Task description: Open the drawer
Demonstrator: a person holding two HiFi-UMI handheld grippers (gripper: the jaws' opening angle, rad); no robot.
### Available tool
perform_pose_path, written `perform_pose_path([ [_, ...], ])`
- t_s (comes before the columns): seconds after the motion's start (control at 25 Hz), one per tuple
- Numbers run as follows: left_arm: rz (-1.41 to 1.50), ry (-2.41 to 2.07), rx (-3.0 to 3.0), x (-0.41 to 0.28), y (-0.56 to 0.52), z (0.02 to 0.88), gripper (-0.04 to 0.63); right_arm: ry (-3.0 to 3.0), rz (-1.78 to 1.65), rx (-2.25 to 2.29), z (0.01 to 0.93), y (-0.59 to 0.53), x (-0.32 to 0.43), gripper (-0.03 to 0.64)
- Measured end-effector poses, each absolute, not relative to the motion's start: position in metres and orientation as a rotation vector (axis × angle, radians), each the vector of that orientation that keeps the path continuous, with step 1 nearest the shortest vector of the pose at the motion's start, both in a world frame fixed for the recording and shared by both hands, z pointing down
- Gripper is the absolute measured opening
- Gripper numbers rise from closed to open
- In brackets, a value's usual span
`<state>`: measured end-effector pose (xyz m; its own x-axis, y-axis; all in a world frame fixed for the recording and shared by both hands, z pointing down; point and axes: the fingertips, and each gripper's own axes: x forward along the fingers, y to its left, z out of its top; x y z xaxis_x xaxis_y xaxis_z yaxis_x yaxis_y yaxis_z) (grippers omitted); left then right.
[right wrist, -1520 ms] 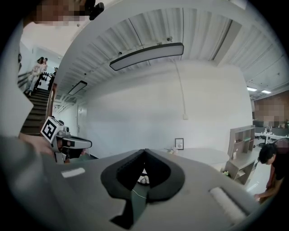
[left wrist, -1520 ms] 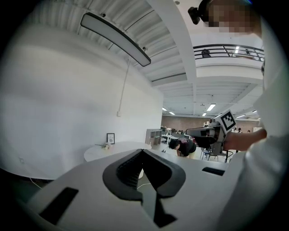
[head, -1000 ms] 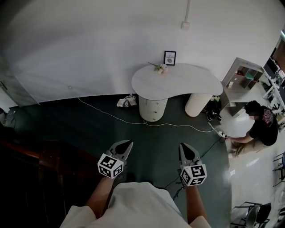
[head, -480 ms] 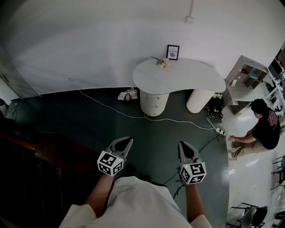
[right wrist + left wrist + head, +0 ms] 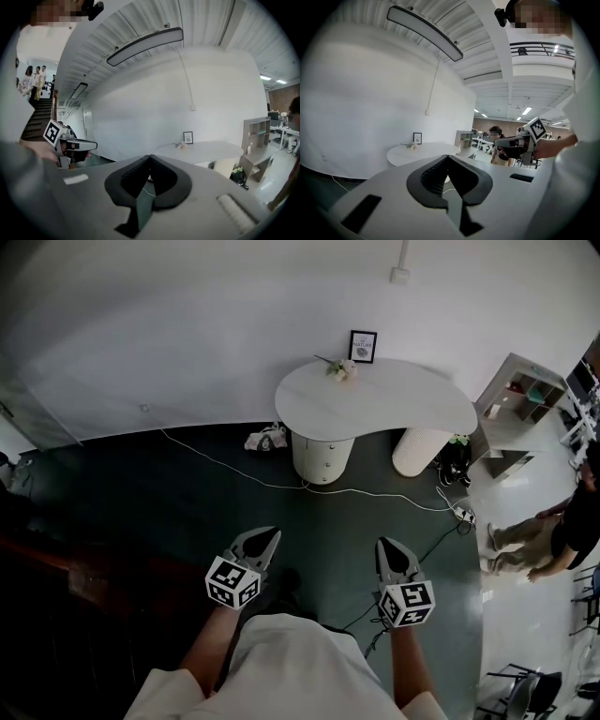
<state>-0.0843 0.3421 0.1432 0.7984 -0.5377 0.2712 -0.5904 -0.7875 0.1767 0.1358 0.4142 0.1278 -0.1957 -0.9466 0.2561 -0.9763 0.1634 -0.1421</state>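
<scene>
A white kidney-shaped table (image 5: 394,399) stands by the far wall on two round pedestals. The left pedestal (image 5: 322,456) is the drawer unit, and its drawers look closed. Both grippers hang in the air over the dark floor, well short of it. My left gripper (image 5: 269,536) is shut with nothing in it, and its jaws meet at the tips in the left gripper view (image 5: 447,157). My right gripper (image 5: 388,547) is shut and empty too (image 5: 150,157). The table (image 5: 419,152) shows small and far beyond the jaws, as it does in the right gripper view (image 5: 206,150).
A white cable (image 5: 253,474) runs across the floor in front of the pedestal to a power strip (image 5: 466,517). A crumpled bag (image 5: 267,439) lies left of the pedestal. A shelf unit (image 5: 525,390) and a person (image 5: 553,540) are at the right, dark furniture (image 5: 75,587) at the left.
The table has drawn slightly nearer in the head view. The person at the right has risen from the floor and shifted to the frame's edge. Both grippers keep their place and stay shut.
</scene>
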Motion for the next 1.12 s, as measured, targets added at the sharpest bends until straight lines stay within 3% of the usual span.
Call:
perform_pose_path([
  [1.12,0.336,-0.774,2.734,-0.060,0.158,0.169,0.008,-2.197,0.488,1.958,0.155,0.246,0.143,0.011],
])
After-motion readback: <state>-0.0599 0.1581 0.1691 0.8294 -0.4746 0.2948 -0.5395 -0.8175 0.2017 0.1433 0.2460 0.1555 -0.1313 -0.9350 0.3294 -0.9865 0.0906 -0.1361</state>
